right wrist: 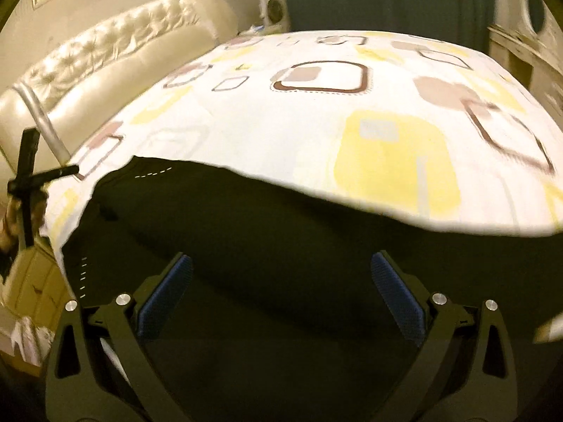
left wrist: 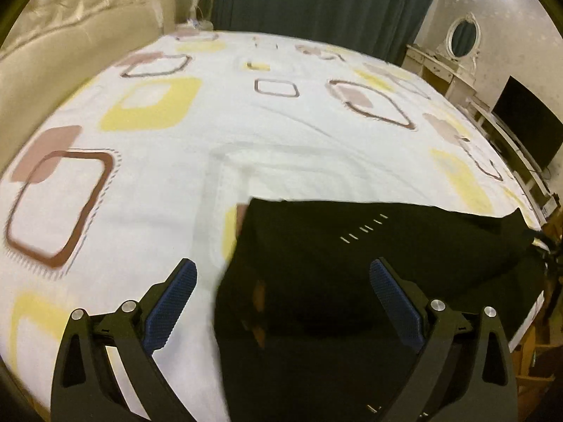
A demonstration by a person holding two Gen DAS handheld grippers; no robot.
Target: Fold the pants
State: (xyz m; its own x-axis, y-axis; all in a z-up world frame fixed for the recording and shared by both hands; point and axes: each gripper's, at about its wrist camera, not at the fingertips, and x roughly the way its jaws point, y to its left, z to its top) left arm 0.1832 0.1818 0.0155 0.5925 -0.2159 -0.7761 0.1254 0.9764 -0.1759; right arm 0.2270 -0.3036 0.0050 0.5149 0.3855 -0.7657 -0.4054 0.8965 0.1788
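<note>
Black pants (left wrist: 352,267) lie flat on the bed near its front edge; short white stitch marks show on the fabric. My left gripper (left wrist: 283,274) is open and empty, hovering over the pants' left edge, with the left finger above the sheet and the right finger above the black cloth. In the right wrist view the pants (right wrist: 281,246) fill the lower half of the frame. My right gripper (right wrist: 281,267) is open and empty just above them. The left gripper's black frame (right wrist: 28,176) shows at the far left of that view.
The bed sheet (left wrist: 246,123) is white with yellow and brown squares. A cream tufted headboard (left wrist: 70,17) runs along the left. A dark curtain (left wrist: 316,0) hangs behind the bed. A white dresser with an oval mirror (left wrist: 461,42) and a dark screen (left wrist: 524,119) stand at right.
</note>
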